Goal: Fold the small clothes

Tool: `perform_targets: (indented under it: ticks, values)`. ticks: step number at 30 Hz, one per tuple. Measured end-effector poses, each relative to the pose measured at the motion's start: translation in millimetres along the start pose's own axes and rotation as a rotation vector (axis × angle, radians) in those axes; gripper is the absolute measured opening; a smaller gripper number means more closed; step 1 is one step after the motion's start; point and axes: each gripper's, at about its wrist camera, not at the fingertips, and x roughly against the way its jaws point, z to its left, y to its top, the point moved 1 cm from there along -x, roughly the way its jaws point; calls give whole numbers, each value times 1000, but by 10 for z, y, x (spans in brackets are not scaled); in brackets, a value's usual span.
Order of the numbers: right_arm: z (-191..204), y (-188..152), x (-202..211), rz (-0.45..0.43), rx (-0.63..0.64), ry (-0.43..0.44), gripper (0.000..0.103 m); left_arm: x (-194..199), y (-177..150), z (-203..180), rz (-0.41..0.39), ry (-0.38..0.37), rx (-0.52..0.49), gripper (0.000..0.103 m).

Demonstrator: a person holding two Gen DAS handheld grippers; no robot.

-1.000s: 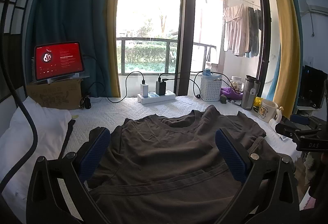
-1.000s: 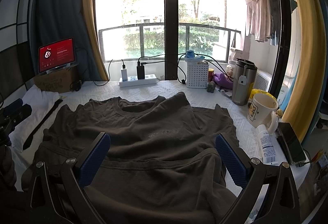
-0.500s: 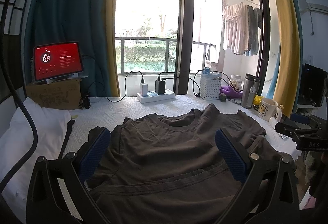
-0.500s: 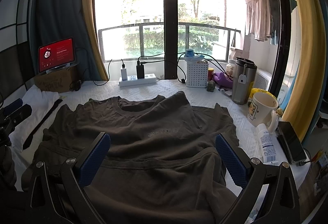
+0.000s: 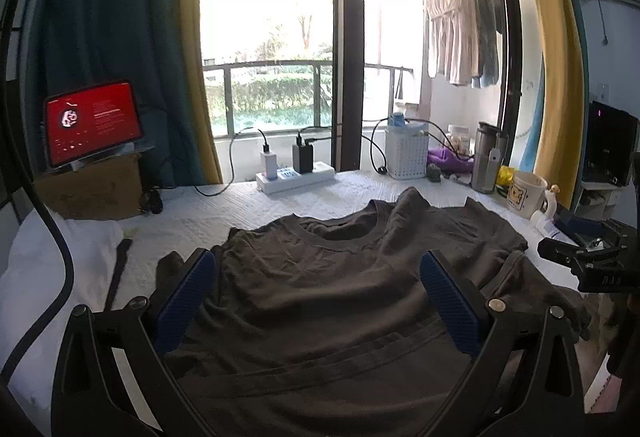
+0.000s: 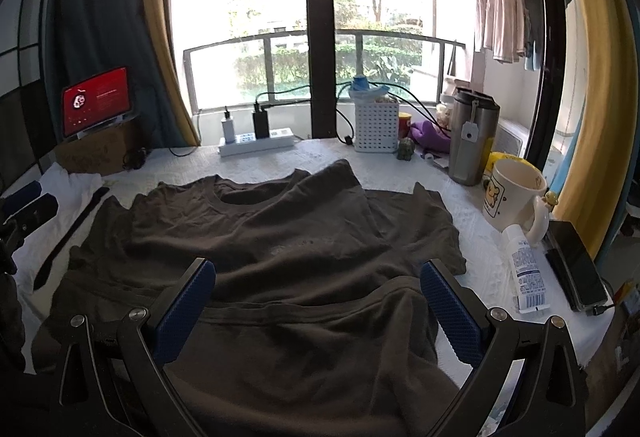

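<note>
A dark brown cotton T-shirt [image 6: 260, 257] lies spread across the white quilted desk [image 6: 312, 161], collar toward the far, window-side edge and hem toward the near edge, with the hem already doubled up over the body in a loose band. One shoulder is flipped over beside the neck opening, and a sleeve reaches toward the right edge, where a cream ceramic mug with a cartoon bear [image 6: 510, 193], a white squeeze tube [image 6: 526, 269] and a black phone [image 6: 576, 265] stand near the cloth.

The left gripper [image 5: 318, 295] and the right gripper [image 6: 318, 301] both hang above the near half of the shirt, blue-padded jaws spread wide, nothing between them and no clear contact with the fabric.

The step appears to be choosing where to pinch for the next fold. Doing it well likely means flattening the flipped shoulder first, then taking matching points on one side, at sleeve and hem, so the cloth turns over along a straight line. Each pinch should catch every layer of the doubled hem, or the band may slide open. The right-hand sleeve should be lifted clear of the mug and tube, not dragged.
</note>
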Motion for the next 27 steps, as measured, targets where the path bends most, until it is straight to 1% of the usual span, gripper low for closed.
perform_targets:
  ticks: [4, 11, 18, 20, 21, 23, 26, 27]
  values:
    - [-188, -2, -162, 25, -19, -20, 103, -189, -4, -68, 33, -11, -7, 101]
    - [-675, 62, -455, 65, -60, -83, 103, -487, -7, -168, 87, -21, -1, 101]
    - [-1169, 181, -840, 108, -113, -90, 102, -734, 31, -81, 132, 26, 26, 101]
    - [-1275, 233, -996, 124, -111, -91, 100, -798, 55, -43, 138, 46, 32, 101]
    - [-1308, 254, -1062, 130, -108, -91, 97, -832, 71, -26, 140, 55, 35, 101]
    - [-1372, 310, -1233, 153, -98, -89, 96, -902, 101, 27, 145, 71, 43, 101]
    - [-1443, 399, -1446, 176, -88, -61, 95, -991, 131, 94, 155, 96, 50, 101]
    - [-1452, 424, -1505, 182, -82, -53, 93, -1018, 140, 120, 157, 102, 53, 101]
